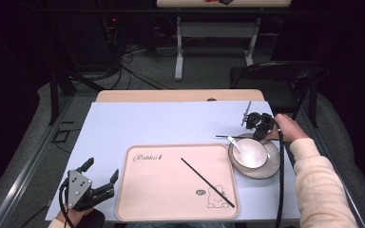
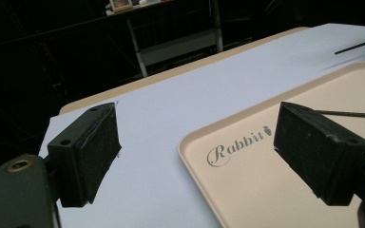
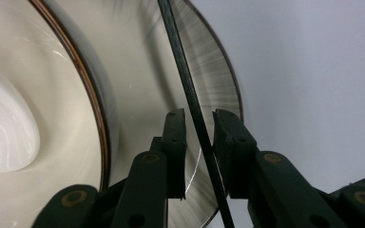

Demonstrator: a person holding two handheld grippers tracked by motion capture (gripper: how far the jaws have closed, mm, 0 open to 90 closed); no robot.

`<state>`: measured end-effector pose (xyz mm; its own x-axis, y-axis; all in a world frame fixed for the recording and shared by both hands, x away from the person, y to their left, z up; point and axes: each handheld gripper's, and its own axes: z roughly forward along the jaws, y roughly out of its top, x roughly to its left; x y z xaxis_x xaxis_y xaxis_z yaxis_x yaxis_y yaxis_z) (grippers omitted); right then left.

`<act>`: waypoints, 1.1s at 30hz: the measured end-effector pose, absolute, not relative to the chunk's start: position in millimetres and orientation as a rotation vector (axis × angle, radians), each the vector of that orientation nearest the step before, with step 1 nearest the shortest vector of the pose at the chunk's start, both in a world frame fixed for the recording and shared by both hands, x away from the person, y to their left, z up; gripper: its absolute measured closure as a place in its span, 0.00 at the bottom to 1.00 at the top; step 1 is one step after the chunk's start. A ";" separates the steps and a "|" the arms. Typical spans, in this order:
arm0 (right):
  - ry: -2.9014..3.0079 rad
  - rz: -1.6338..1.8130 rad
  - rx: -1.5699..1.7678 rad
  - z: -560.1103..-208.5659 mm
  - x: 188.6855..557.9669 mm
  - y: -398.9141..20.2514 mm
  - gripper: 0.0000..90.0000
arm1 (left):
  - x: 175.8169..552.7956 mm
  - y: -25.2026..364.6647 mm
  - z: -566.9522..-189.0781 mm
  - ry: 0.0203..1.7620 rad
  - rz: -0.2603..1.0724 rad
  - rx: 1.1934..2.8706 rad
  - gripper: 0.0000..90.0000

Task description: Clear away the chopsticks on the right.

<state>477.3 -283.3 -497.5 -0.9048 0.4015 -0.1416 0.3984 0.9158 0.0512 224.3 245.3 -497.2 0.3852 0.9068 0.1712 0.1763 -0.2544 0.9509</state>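
A thin black chopstick lies over the rim of a grey plate, its tip pointing left across the mat. My right gripper straddles it with the jaws nearly together, a thin gap on each side. It sits at the plate's far edge. On the plate stands a cream bowl holding a white spoon. A second chopstick rests diagonally on the beige rabbit tray. My left gripper hovers open and holds nothing beside the tray's left edge.
A pale blue mat covers the tabletop. The right gripper's black cable runs down along the person's sleeve past the plate. A black chair stands behind the table's right corner, with another table's legs farther back.
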 end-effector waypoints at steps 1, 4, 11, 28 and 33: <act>2.932 0.026 0.603 -499.8 476.7 -283.6 0.86 | 224.3 245.3 -497.2 0.965 0.960 1.691 0.17; 2.932 0.027 0.620 -500.6 475.6 -286.7 0.88 | 224.1 245.3 -497.1 0.964 0.959 1.692 0.17; 2.926 0.036 0.651 -502.3 473.1 -292.4 0.94 | 224.3 245.1 -497.2 0.965 0.961 1.690 0.17; 2.818 0.142 0.846 -480.7 462.3 -300.3 0.94 | 224.2 244.9 -497.1 0.963 0.961 1.693 0.17; 2.760 0.146 0.857 -465.9 454.5 -297.9 0.95 | 224.2 244.8 -497.2 0.963 0.961 1.691 0.17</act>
<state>454.5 -297.9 -465.9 -0.7968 0.5687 -0.2043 0.5439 0.8223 0.1676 224.2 244.8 -497.2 0.3855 0.9063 0.1734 0.1755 -0.2565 0.9505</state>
